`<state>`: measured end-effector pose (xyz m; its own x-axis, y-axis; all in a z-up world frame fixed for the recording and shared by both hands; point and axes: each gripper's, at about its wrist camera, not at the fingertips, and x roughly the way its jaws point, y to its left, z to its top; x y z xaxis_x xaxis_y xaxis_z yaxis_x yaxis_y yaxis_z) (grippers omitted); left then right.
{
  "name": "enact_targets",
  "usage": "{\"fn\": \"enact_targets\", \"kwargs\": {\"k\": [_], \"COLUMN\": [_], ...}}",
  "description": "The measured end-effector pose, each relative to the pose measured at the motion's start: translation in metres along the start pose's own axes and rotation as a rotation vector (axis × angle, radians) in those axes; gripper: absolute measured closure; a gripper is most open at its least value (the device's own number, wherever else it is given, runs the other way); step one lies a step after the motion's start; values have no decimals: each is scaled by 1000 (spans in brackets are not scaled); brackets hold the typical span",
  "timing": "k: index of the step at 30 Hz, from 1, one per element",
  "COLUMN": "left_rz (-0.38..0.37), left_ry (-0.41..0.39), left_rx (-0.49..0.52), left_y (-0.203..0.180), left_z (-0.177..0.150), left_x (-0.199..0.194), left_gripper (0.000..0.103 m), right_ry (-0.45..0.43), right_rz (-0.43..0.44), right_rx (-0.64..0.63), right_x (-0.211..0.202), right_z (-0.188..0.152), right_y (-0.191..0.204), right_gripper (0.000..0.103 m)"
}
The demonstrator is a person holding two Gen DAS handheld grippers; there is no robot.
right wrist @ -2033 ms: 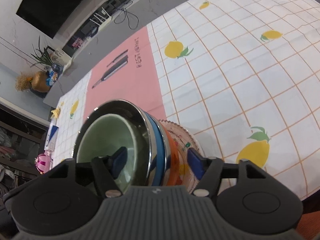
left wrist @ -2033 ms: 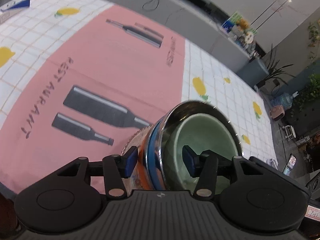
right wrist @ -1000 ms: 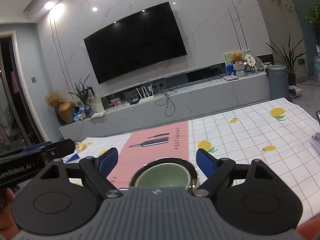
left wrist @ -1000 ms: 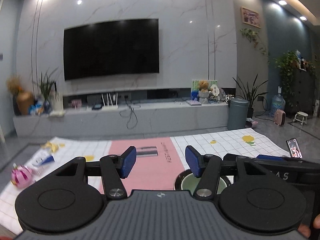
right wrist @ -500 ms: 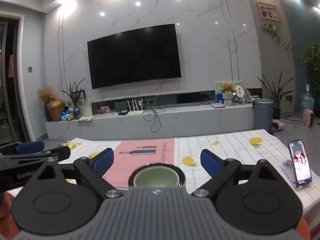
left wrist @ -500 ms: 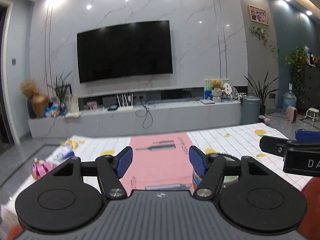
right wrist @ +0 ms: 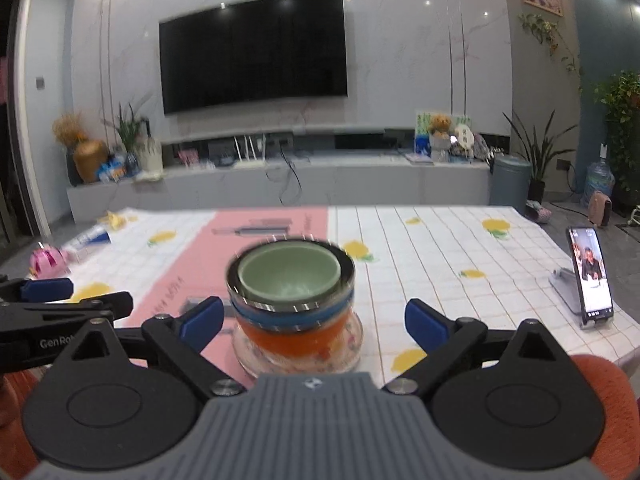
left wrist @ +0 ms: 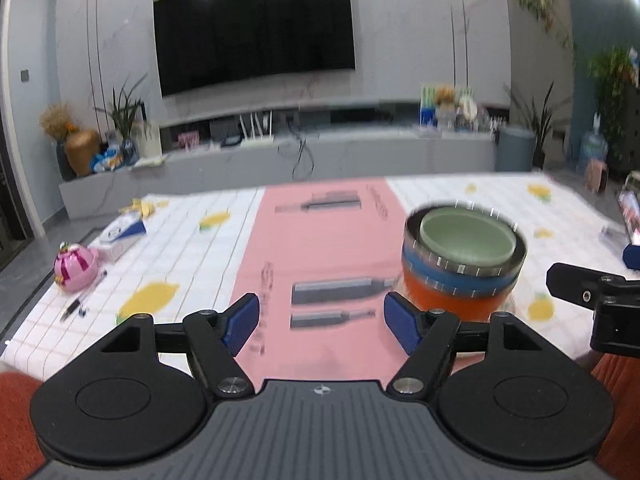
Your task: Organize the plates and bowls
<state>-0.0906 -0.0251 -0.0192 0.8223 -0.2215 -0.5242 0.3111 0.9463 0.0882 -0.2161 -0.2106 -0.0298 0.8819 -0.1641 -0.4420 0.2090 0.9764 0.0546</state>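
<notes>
Standing free on tablecloth [right wrist: 440, 264], bowl stack [right wrist: 294, 304] beyond right gripper [right wrist: 314, 320]; both jaws just widened, empty.

You've let go of the bowl stack [right wrist: 291, 300]; left gripper [left wrist: 321, 322] and right gripper [right wrist: 313, 320] backed off, jaws just widened, empty.

A pale green bowl [right wrist: 289, 277] sits in a silver bowl [right wrist: 256, 303], above blue and orange bowls. The tablecloth [right wrist: 420, 264] is white-checked with yellow lemons and a pink panel.
</notes>
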Motion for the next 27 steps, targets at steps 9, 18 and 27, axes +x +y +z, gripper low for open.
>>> {"fn": "enact_targets", "kwargs": {"k": [9, 18, 27], "left_rz": [17, 16, 13], "left_ry": [69, 89, 85], "left_rx": [0, -4, -1], "left_y": [1, -1, -1], "left_z": [-11, -13, -10], "left_x": [13, 17, 17], "left_gripper": [19, 19, 19], "right_ry": [120, 144, 143], "right_rz": [-23, -11, -4], "right_rx": [-30, -31, -26], "right_x": [28, 37, 35], "right_z": [-20, -22, -22], "right_y": [3, 2, 2], "right_gripper": [8, 8, 8]}}
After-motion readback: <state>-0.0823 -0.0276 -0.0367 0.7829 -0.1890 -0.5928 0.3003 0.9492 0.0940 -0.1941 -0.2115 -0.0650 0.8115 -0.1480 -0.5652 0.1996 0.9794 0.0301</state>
